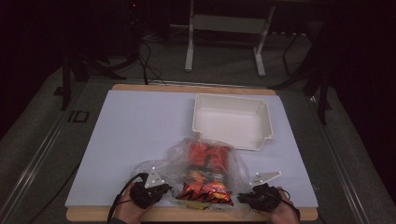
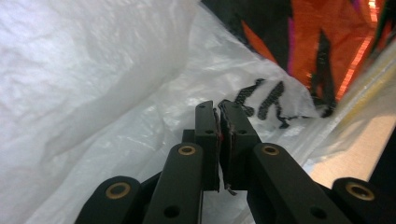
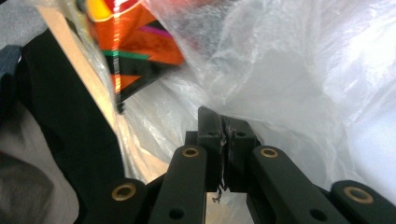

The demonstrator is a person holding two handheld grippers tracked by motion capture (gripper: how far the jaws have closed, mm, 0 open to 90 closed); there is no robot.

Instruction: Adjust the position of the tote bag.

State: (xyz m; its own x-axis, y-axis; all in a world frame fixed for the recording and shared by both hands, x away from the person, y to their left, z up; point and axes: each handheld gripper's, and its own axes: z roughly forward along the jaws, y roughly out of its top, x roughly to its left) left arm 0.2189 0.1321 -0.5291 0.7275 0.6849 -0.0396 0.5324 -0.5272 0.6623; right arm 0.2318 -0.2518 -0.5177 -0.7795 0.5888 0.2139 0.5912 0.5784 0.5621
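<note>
A clear plastic bag (image 1: 205, 170) lay near the front edge of the desk (image 1: 140, 126), crumpled and puffed up, with red and orange snack packets (image 1: 208, 189) showing through its film. The packet closest to the person was orange with black and red markings; more reddish ones sat behind it, farther inside the bag.

The left tool (image 1: 161, 189) was at the bag's front left corner. In the left gripper view its jaws stood pressed together with a thin fold of the bag's film pinched between them — the plastic bunched up white on one side, and the orange packet (image 2: 327, 42) was near the top right. So the left tool was closed on the bag.

The right tool (image 1: 243, 198) was at the bag's front right corner, held by the right hand (image 1: 280, 210) at the desk's edge. In the right gripper view its jaws were likewise clamped shut on a pleat of film — a scrap of it hung down between them — with the orange packet (image 3: 135, 37) up and to the left and the desk's wooden edge beside it.

A white plastic bin (image 1: 232, 121) sat behind the bag, toward the far right of the desk, its front rim close to the bag's far end. Whether the two touched, I could not tell.
</note>
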